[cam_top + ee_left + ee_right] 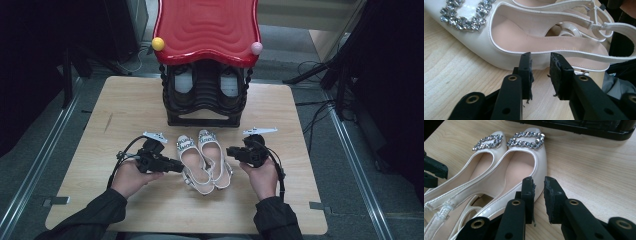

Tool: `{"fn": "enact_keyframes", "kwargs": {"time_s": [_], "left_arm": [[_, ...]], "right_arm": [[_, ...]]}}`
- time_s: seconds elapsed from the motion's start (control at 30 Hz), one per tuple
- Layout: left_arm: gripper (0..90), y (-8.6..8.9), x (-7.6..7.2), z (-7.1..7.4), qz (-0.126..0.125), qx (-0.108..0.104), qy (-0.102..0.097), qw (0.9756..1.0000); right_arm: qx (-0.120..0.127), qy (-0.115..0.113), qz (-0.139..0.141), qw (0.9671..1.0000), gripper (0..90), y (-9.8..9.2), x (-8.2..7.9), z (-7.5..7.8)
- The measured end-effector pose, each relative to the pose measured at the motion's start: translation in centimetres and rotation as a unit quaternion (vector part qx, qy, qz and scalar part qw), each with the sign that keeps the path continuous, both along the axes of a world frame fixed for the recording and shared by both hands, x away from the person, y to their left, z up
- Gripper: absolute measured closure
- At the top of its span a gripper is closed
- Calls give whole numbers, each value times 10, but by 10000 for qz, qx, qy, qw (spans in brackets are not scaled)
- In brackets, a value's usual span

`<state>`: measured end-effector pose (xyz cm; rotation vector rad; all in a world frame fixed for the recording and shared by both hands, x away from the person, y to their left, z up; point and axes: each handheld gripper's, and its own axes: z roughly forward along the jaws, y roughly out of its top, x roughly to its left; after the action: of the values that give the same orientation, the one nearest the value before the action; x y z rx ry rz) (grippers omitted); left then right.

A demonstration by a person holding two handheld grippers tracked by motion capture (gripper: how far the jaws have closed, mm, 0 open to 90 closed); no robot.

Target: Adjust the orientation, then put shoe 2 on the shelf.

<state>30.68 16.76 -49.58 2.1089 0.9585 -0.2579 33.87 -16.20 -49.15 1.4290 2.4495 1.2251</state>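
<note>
Fingers of both grippers stand a little apart and hold nothing: the left gripper point(541, 72) faces the side wall of the left shoe point(506, 37), the right gripper point(538, 195) the rim of the right shoe point(524, 167). The pair lies side by side mid-surface point(100, 125) (buckles toward the black rack point(205, 95)). This looks like the approach before a grasp; each gripper would next need to straddle its shoe's edge.

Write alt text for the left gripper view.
The left tongs, slightly open and holding nothing, point at the side of a cream slingback shoe with a rhinestone buckle. The shoe lies on a light wooden table, its heel strap toward the right.
</note>
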Motion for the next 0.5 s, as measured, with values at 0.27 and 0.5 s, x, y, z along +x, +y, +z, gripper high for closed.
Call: {"fn": "enact_keyframes", "kwargs": {"time_s": [0.27,0.5], "left_arm": [[647,3,-1,3,-23,16,-79,10000],[569,12,-1,7,117,-6,-167,9998]], "right_arm": [[20,-16,-11,10000,754,-1,1,2],[26,-21,94,10000,707,5,1,3]]}}
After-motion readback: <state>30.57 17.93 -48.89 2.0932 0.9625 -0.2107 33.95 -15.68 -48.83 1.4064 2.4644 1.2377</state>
